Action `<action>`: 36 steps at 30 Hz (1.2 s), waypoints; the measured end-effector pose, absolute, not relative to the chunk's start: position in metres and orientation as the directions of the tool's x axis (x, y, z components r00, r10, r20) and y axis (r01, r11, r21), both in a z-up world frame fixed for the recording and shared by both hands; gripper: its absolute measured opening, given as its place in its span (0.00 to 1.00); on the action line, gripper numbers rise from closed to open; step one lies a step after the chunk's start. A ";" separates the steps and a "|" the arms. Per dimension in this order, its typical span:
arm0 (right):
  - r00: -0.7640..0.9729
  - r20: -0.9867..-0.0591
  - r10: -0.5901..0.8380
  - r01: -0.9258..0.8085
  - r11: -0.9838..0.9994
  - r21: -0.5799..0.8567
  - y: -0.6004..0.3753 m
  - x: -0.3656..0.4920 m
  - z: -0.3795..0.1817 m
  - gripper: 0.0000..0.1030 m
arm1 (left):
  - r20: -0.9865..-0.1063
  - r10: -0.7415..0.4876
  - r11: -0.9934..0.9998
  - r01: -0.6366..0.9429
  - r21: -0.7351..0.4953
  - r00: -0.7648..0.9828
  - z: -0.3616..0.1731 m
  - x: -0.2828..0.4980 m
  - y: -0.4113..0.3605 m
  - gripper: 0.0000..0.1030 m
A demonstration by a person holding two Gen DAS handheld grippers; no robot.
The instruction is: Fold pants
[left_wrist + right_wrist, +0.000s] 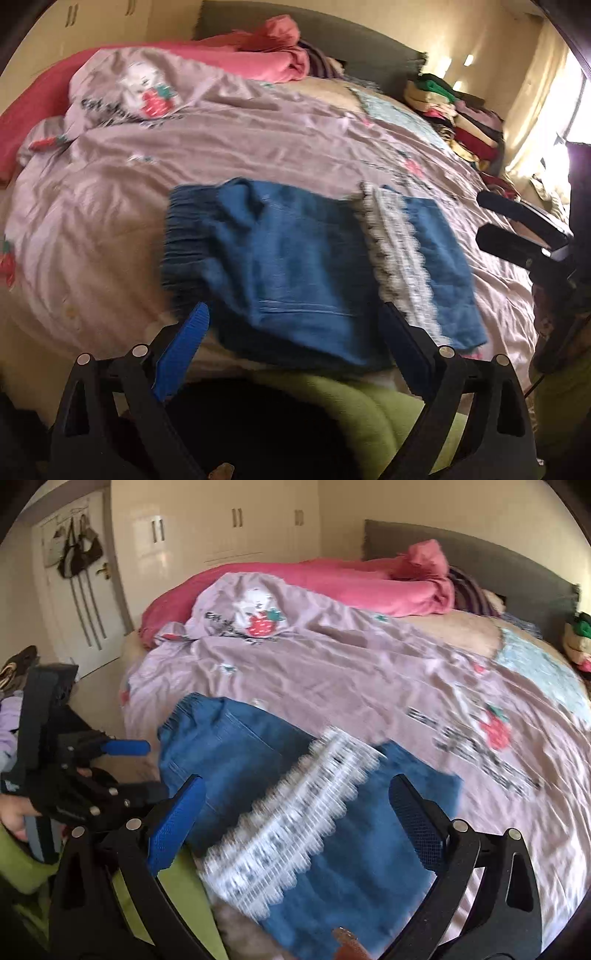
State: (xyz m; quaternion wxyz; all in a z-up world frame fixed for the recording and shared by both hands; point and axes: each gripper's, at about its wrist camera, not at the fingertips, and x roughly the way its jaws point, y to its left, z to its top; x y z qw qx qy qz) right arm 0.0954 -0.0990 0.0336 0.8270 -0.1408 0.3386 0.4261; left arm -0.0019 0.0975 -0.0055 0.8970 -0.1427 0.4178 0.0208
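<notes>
Blue pants (295, 266) with a white lace band (399, 258) lie folded on the lilac bedspread (221, 147) near the bed's edge, left gripper (295, 350) and right gripper (295, 812) both spread wide, holding nothing.

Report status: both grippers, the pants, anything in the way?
Left gripper open, holding nothing. Right gripper open, holding nothing. Blue pants lying folded on the lilac bedsheet, lace trim band across the top. Nothing on the pants.
</notes>
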 end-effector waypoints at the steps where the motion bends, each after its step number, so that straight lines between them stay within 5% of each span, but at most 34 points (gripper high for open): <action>1: 0.395 -0.687 0.610 -0.812 0.581 0.049 -0.089 0.098 0.032 0.91 | -0.759 -0.078 0.955 -0.169 -0.242 0.647 -0.008 -0.002 0.102 0.90; 11: 0.250 -0.753 0.609 -0.899 0.436 0.053 0.002 0.120 0.011 0.91 | -0.773 -0.078 0.918 -0.258 -0.302 0.630 -0.035 0.002 0.140 0.89; 17: 0.160 -0.794 0.586 -0.940 0.335 0.058 0.054 0.124 -0.006 0.91 | -0.767 -0.133 0.898 -0.252 -0.362 0.627 -0.050 0.009 0.145 0.73; 24: 0.067 -0.845 0.531 -0.967 0.243 0.075 0.106 0.126 -0.034 0.91 | -0.762 -0.149 0.891 -0.248 -0.379 0.630 -0.054 0.009 0.147 0.70; 26: -0.032 -0.852 0.523 -0.970 0.189 0.152 0.114 0.127 -0.045 0.68 | -0.762 -0.148 0.890 -0.251 -0.380 0.630 -0.054 0.009 0.147 0.70; 27: -0.070 -0.850 0.523 -0.967 0.173 0.186 0.116 0.127 -0.048 0.43 | -0.762 -0.148 0.889 -0.253 -0.382 0.630 -0.053 0.009 0.147 0.70; 28: -0.063 -0.850 0.523 -0.969 0.173 0.177 0.114 0.127 -0.048 0.36 | -0.763 -0.147 0.889 -0.254 -0.382 0.630 -0.052 0.009 0.147 0.69; 30: -0.069 -0.829 0.555 -0.969 0.162 0.189 0.103 0.129 -0.037 0.27 | -0.755 -0.149 0.888 -0.250 -0.386 0.638 -0.047 0.006 0.146 0.69; 36: -0.122 -0.650 0.750 -0.929 0.144 0.340 0.017 0.151 0.016 0.25 | -0.677 -0.229 0.878 -0.152 -0.454 0.700 -0.019 0.003 0.133 0.78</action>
